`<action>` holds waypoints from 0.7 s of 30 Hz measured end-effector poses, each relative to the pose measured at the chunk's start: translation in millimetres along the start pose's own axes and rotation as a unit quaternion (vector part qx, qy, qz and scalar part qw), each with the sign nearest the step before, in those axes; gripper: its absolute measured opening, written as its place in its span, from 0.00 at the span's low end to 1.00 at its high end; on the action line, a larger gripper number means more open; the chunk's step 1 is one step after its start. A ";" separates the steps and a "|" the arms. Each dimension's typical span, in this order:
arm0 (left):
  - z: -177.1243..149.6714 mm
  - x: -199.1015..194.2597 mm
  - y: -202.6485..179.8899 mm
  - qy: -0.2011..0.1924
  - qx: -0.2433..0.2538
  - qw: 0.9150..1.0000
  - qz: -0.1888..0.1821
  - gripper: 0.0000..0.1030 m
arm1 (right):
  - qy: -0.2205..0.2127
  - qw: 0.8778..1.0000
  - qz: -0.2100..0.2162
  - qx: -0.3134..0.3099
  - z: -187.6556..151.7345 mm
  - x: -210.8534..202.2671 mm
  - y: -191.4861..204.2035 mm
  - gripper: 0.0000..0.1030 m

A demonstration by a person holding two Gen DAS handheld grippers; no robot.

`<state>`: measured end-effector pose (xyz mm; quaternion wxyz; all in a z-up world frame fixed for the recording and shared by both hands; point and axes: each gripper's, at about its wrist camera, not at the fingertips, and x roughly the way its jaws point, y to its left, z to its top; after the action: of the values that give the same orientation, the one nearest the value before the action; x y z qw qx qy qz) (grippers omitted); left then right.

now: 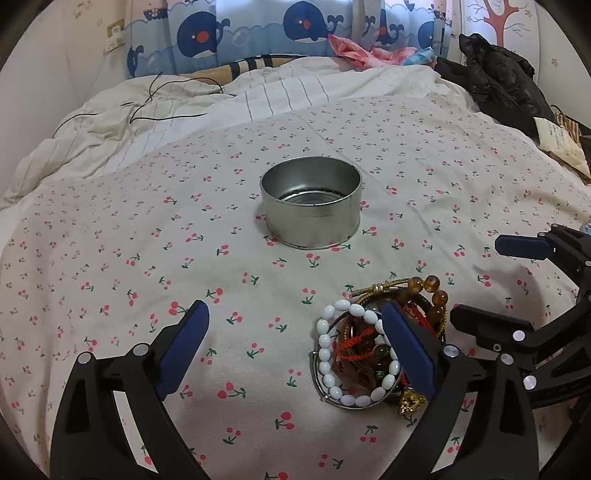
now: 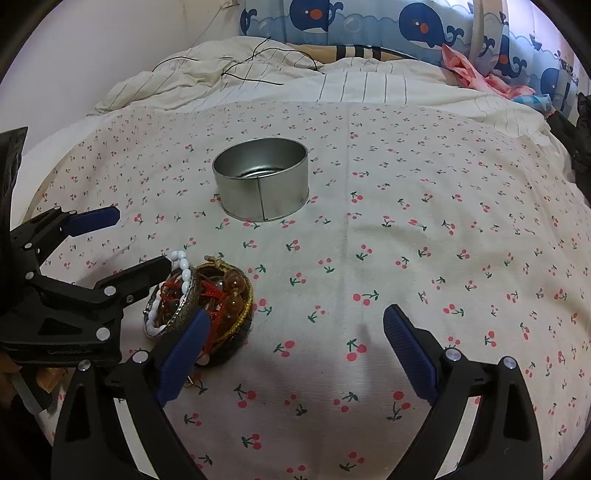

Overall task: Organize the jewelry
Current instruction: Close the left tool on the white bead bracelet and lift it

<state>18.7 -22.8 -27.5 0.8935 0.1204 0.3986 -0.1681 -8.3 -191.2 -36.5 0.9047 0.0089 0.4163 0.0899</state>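
A heap of jewelry (image 1: 364, 354) lies on the cherry-print sheet: a white bead bracelet (image 1: 325, 356), an amber bead bracelet (image 1: 433, 291), red cords, a metal bangle and a gold charm (image 1: 410, 402). My left gripper (image 1: 295, 315) is open; its right finger covers the heap's right part and nothing is clamped. In the right wrist view the heap (image 2: 218, 291) sits at the left finger of my right gripper (image 2: 295, 314), which is open over bare sheet. The left gripper (image 2: 144, 238) reaches the heap from the left. An empty round metal tin (image 1: 310, 218) (image 2: 262, 192) stands upright beyond the heap.
A rumpled striped quilt (image 1: 155, 122) with a thin black cable (image 1: 162, 118) lies at the back. Behind it hang whale-print curtains (image 1: 258, 29), with pink cloth (image 1: 354, 50). A black jacket (image 1: 498, 77) and a paper bag (image 1: 561, 140) sit at the right edge.
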 end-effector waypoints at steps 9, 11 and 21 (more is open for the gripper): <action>-3.5 10.3 6.6 0.033 -0.016 0.997 -0.063 0.30 | -0.002 1.000 -0.003 0.003 1.3 -0.9 -1.9 0.89; -5.5 13.4 10.4 0.043 -0.022 0.997 -0.064 0.16 | -0.002 1.000 -0.003 0.002 1.4 -1.2 -1.5 0.89; -2.3 8.9 28.6 0.039 -0.049 0.994 -0.091 0.00 | 0.000 1.000 -0.005 0.000 1.4 0.5 -1.0 0.90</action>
<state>34.1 2.4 -33.3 0.8630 0.0464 0.4504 -0.2240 -6.8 -192.0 -36.1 0.9050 0.0065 0.4167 0.0858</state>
